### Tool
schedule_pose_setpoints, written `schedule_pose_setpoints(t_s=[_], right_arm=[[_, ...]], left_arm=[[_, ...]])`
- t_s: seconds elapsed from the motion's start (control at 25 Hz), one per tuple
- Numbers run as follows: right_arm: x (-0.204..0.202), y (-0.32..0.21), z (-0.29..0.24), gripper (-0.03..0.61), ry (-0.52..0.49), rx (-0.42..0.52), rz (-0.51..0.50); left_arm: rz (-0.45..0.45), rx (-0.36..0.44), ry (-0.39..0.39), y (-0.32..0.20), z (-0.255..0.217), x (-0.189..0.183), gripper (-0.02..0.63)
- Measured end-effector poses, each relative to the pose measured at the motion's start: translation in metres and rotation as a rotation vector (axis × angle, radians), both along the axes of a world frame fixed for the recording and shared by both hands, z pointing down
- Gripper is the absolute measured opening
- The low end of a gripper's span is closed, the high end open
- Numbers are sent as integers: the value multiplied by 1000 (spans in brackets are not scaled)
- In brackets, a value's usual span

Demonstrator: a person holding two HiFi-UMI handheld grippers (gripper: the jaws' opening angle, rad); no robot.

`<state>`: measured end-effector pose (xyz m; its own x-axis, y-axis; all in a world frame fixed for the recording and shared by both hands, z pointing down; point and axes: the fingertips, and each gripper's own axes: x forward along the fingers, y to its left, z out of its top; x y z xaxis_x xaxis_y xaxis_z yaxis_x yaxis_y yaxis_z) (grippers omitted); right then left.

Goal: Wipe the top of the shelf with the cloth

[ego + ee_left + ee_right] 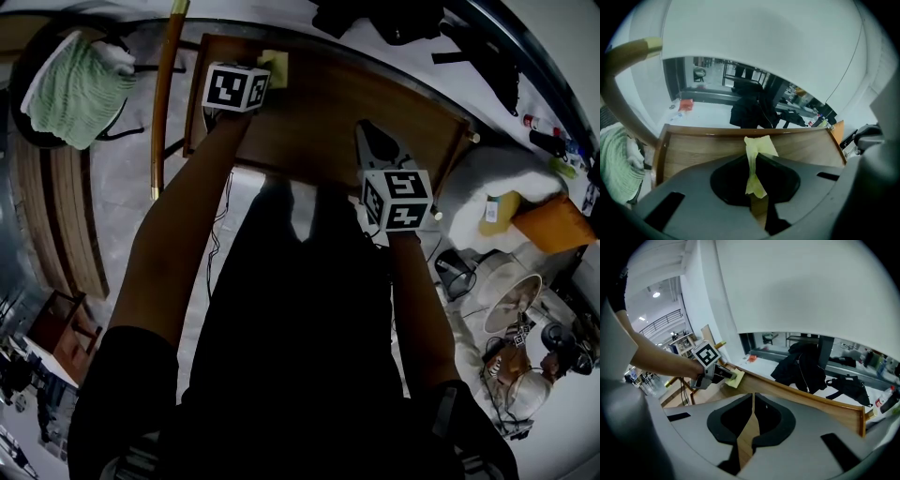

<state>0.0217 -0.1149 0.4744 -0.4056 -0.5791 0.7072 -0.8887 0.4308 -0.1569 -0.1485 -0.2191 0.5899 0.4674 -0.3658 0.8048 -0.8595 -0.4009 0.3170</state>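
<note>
The brown wooden shelf top (323, 112) lies in front of me, with a raised rim. My left gripper (265, 73) is at its far left corner, shut on a small yellow cloth (276, 66) that rests against the wood. In the left gripper view the cloth (755, 164) is pinched between the closed jaws of the left gripper (757, 185) and sticks out ahead. My right gripper (372, 141) hovers over the shelf's right half, jaws together with nothing between them. The right gripper (752, 404) view shows the left gripper (725, 373) and cloth (736, 378) at the shelf top (797, 397) rim.
A chair with a green knitted cloth (75, 89) stands left of the shelf beside a curved wooden rail (164, 94). Black bags (394, 19) lie on the floor beyond. A white cushion (492, 202) and clutter sit to the right.
</note>
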Motion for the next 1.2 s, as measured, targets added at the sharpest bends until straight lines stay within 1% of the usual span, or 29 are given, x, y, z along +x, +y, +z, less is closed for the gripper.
schedule_pose_setpoints(t_s=[0.08, 0.2, 0.36, 0.6, 0.72, 0.76, 0.8, 0.92, 0.96, 1.04, 1.12, 1.2], right_arm=[[-13, -2, 0, 26, -9, -3, -9], [-31, -9, 4, 26, -23, -11, -16], [-61, -22, 10, 26, -54, -7, -18], [-117, -30, 4, 26, -86, 8, -75], [-119, -24, 0, 26, -81, 12, -80], [-113, -21, -1, 26, -77, 11, -74], [-104, -18, -1, 26, -71, 9, -64], [-66, -2, 2, 26, -60, -13, -25], [-50, 2, 4, 26, -57, -19, -7], [-15, 11, 7, 26, -49, -28, 44], [22, 19, 12, 26, -39, -41, 115], [62, 26, 17, 26, -25, -56, 201]], left_arm=[[-23, 4, -30, -3, 1, -20, 28], [-85, 2, -81, -6, 3, -51, 28], [-128, -8, -122, -6, 4, -78, 28], [-180, -17, -130, -6, 7, -93, 28], [-188, -5, -119, -7, 7, -97, 28], [-194, 4, -98, -8, 6, -97, 28], [-201, 13, -56, -7, 4, -95, 28], [-196, 18, 130, 12, -5, -70, 27], [-187, 15, 176, 21, -9, -56, 28], [-154, -3, 252, 41, -14, -17, 28], [-96, -37, 317, 62, -17, 35, 28], [-21, -73, 347, 82, -20, 93, 28]])
